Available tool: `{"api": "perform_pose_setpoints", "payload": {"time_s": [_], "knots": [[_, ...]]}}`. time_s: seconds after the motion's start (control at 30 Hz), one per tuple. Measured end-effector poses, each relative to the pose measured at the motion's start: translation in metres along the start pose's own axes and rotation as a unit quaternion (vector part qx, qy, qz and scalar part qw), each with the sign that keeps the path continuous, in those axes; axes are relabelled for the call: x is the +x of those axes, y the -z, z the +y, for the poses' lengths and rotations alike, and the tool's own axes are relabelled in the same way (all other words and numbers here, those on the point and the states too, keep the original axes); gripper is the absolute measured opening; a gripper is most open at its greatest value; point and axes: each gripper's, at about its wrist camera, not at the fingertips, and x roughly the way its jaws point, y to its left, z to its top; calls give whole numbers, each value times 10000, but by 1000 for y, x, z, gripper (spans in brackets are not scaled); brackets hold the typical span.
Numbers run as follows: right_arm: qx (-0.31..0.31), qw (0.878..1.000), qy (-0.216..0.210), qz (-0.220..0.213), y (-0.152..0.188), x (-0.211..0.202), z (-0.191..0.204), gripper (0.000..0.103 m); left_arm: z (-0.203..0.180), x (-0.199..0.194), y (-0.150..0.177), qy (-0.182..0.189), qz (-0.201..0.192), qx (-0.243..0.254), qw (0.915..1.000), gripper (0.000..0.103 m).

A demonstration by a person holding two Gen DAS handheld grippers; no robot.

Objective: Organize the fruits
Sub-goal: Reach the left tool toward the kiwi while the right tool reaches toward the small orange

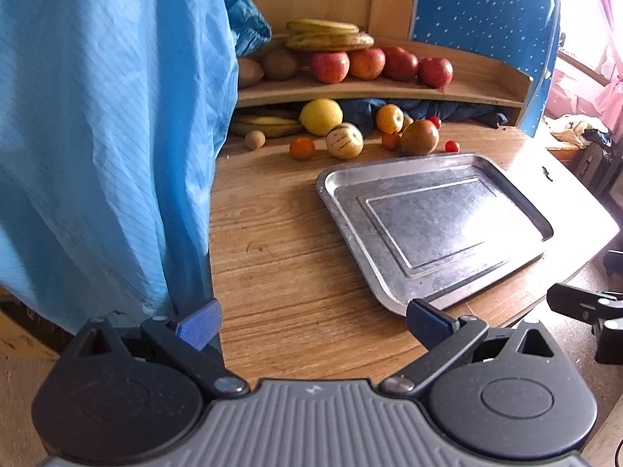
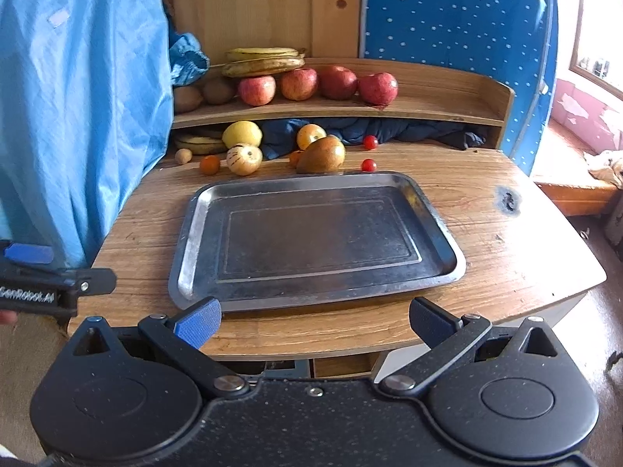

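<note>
An empty metal tray [image 1: 393,292] [image 2: 187,268] lies on the wooden table. Behind it sit loose fruits: a lemon [image 1: 321,116] [image 2: 241,134], a striped pale melon [image 1: 344,140] [image 2: 243,159], a brown-green pear [image 1: 419,137] [image 2: 322,154], small oranges [image 1: 302,148] [image 2: 210,164] and cherry tomatoes [image 1: 452,146] [image 2: 368,164]. Several red apples [image 1: 362,63] [image 2: 298,84] and bananas [image 1: 329,37] [image 2: 263,61] rest on the shelf above. My left gripper [image 1: 313,325] is open at the table's near edge, left of the tray. My right gripper [image 2: 315,321] is open at the tray's near edge. Both are empty.
A blue garment [image 1: 109,136] [image 2: 78,109] hangs over the left side of both views. A dark blue cloth [image 2: 389,130] lies under the shelf. A blue dotted panel [image 2: 455,39] stands at the back right. The left gripper's body [image 2: 46,284] shows at the right wrist view's left edge.
</note>
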Motion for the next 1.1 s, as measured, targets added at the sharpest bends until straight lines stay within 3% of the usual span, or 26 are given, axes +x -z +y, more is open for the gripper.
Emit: {"api": "perform_pose_setpoints", "payload": {"time_s": [0.17,0.33,0.43,0.63,0.87,1.1], "knots": [[-90,9999,-126,-7,-2,4,0,103,3,8,-4,-131,157,-171,9996,103],[-358,9990,-280,-7,-6,13,-4,103,9,27,-16,-268,454,-671,9964,103],[-442,9981,-429,49,-12,27,-10,103,14,41,-24,-347,578,-1083,9918,103],[-653,9944,-816,167,-43,69,-28,103,5,65,-51,-639,644,-1325,9870,103],[-1429,9807,-1320,208,-76,111,-41,103,-11,91,-86,-976,639,-1893,9750,103],[-1882,9664,-1747,104,-101,137,-59,103,-24,109,-108,-1456,718,-2062,9649,103]]}}
